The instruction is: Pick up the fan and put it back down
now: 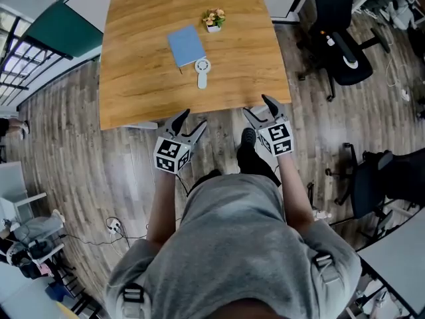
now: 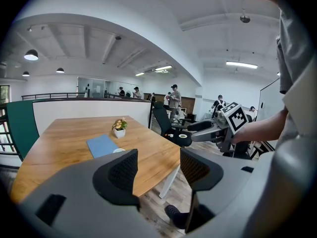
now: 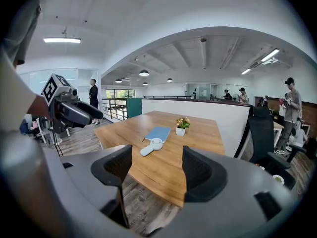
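Observation:
A small white hand-held fan (image 1: pixel 202 72) lies flat on the wooden table (image 1: pixel 133 78), just below a blue notebook (image 1: pixel 185 45). Both grippers hover over the floor short of the table's near edge. My left gripper (image 1: pixel 190 121) is open, with nothing between its fingers. My right gripper (image 1: pixel 257 106) is open and empty too. In the right gripper view the fan (image 3: pixel 151 146) lies ahead, beyond the open gripper (image 3: pixel 156 170), and the left gripper (image 3: pixel 74 114) shows at the left. In the left gripper view only the fan's head (image 2: pixel 119 150) peeks over the left jaw.
A small potted flower (image 1: pixel 214 20) stands on the table behind the notebook. Black office chairs (image 1: pixel 345 38) stand to the right of the table, another (image 1: pixel 378 178) nearer me. A power strip with cable (image 1: pixel 113 228) lies on the wood floor. People stand far off.

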